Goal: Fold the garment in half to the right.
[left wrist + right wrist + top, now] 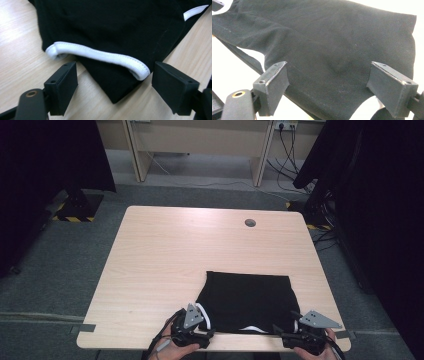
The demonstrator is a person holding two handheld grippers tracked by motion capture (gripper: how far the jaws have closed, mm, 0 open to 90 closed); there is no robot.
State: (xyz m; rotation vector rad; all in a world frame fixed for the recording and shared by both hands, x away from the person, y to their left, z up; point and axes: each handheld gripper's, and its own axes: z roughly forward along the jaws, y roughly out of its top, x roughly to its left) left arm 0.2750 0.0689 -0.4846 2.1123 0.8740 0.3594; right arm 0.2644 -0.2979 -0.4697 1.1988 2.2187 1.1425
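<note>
A folded black garment [245,302] with white trim [100,53] lies flat on the near right part of the light wooden table [165,255]. My left gripper [206,330] is at the garment's near left corner. In the left gripper view its jaws [115,67] stand open on either side of the pointed black corner [112,22] and the white band, and the pads are clear of the cloth. My right gripper [286,332] is at the near right corner. Its jaws [328,65] are open wide, with black cloth [332,32] lying between them, unpinched.
A round cable hole [250,223] sits near the table's far edge. Beyond the table stand a wooden desk [200,140] and hanging cables [290,155]. Dark curtains flank both sides. A stand base with striped tape [75,207] rests on the floor at the left.
</note>
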